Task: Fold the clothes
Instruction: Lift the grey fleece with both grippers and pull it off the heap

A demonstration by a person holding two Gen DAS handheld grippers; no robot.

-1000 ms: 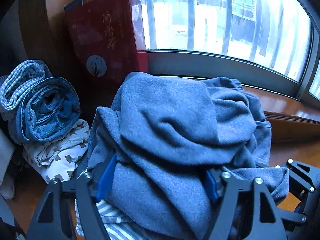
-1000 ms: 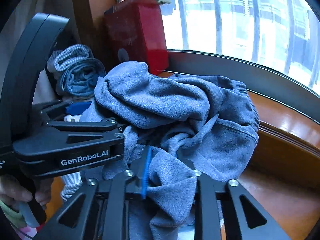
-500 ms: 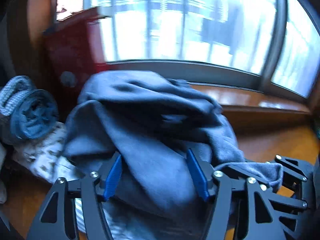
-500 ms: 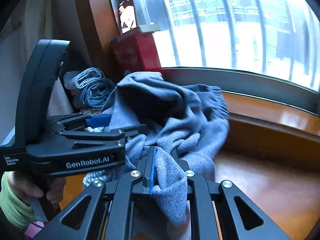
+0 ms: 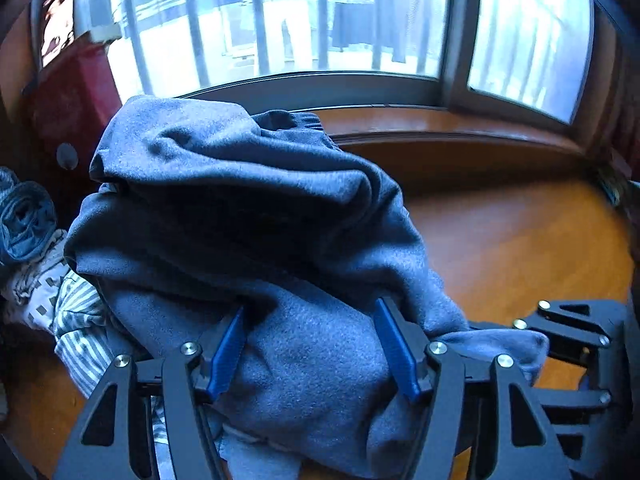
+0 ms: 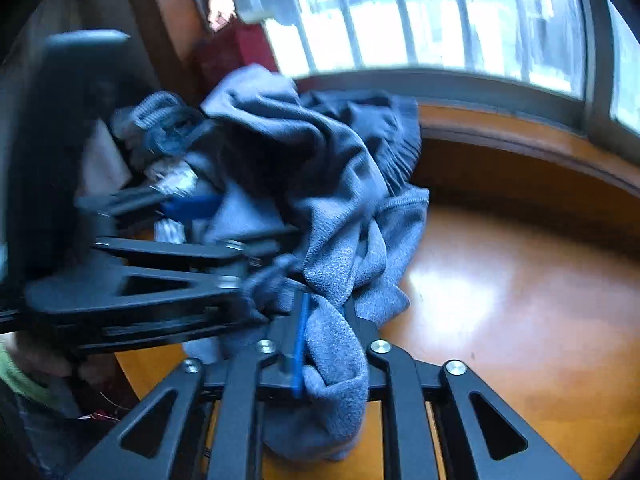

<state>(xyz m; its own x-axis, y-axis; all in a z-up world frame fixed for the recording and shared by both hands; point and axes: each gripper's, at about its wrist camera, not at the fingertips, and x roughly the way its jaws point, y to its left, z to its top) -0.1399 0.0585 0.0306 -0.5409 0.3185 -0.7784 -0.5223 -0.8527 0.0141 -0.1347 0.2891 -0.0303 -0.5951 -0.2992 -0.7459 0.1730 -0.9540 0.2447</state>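
A bunched grey-blue fleece garment (image 5: 248, 216) hangs between both grippers above a wooden table; it also shows in the right wrist view (image 6: 320, 184). My left gripper (image 5: 312, 344) has its blue pads pressed into a thick fold of the fleece. My right gripper (image 6: 324, 332) is shut on another fold of the same garment, which drapes over its fingers. The right gripper shows at the lower right of the left wrist view (image 5: 576, 344). The left gripper body (image 6: 152, 280) is blurred at the left of the right wrist view.
A rolled blue garment (image 5: 24, 220) and patterned and striped clothes (image 5: 76, 320) lie at the left. A dark red box (image 5: 68, 92) stands by the window. The wooden table (image 6: 500, 300) stretches to the right, with a raised window sill (image 5: 440, 124) behind.
Both grippers have pulled the fleece garment to the right and toward me, away from the red box and the clothes pile. The left jaws have narrowed on the fleece.
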